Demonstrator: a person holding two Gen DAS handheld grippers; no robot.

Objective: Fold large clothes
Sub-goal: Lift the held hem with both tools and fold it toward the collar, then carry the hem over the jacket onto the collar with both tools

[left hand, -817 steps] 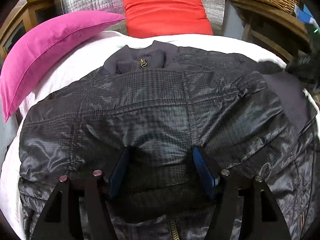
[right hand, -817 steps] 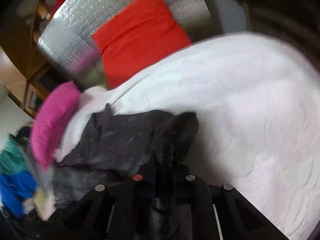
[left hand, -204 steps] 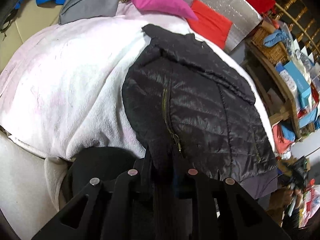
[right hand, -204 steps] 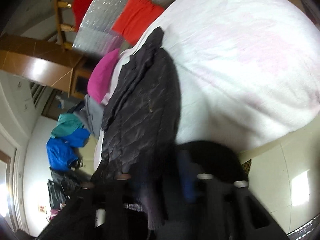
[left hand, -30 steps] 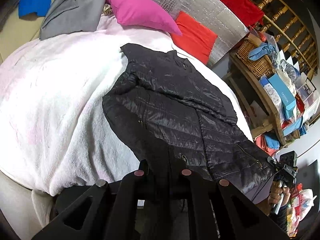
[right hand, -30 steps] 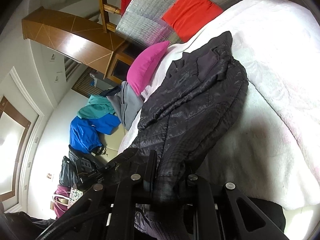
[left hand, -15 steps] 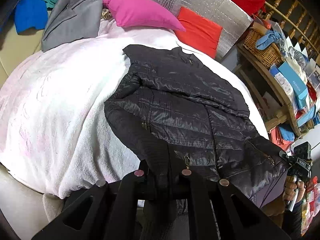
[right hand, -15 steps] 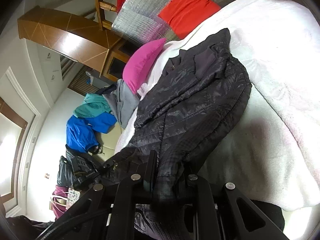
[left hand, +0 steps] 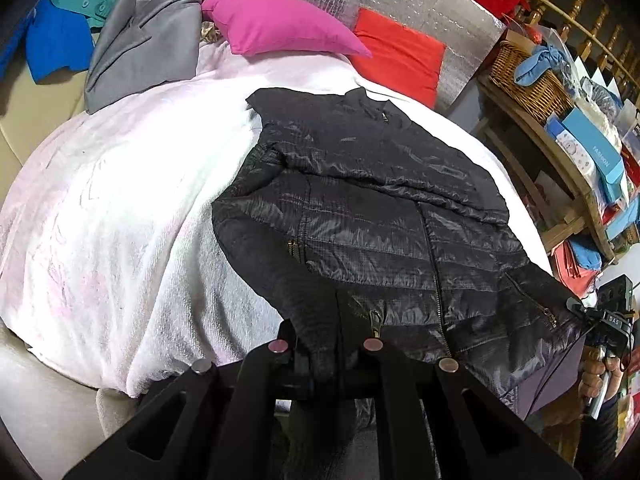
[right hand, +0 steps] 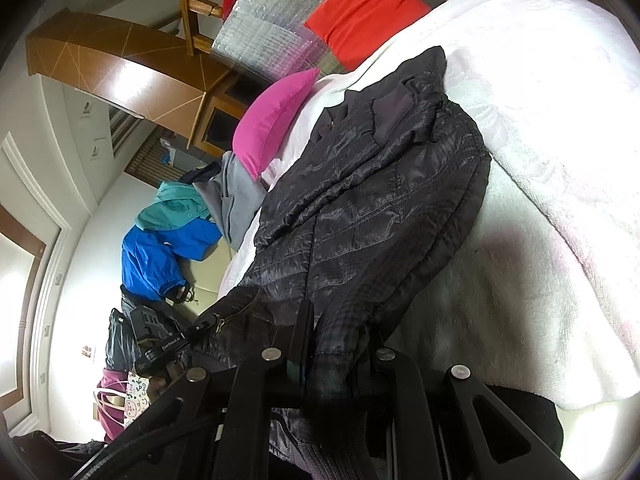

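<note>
A black quilted jacket (left hand: 372, 216) lies front up on a white blanket (left hand: 120, 216), collar toward the pillows, with a sleeve folded across its chest. My left gripper (left hand: 326, 332) is shut on the jacket's hem at the near left corner. In the right wrist view the same jacket (right hand: 372, 200) stretches away from my right gripper (right hand: 340, 340), which is shut on the hem's other corner. That far corner with the right gripper (left hand: 600, 316) and a hand shows at the right edge of the left wrist view. The hem hangs off the bed's near edge between the two grippers.
A pink pillow (left hand: 276, 24) and a red pillow (left hand: 400, 56) lean at the head. A grey garment (left hand: 140, 48) and a blue one (left hand: 52, 36) lie at the back left. A wooden shelf (left hand: 560, 160) with a wicker basket (left hand: 528, 80) and boxes stands right of the bed.
The jacket has been drawn flatter and straighter over the blanket, its hem pulled toward the near edge. The left view has tilted slightly. Both grippers stay shut on the hem.
</note>
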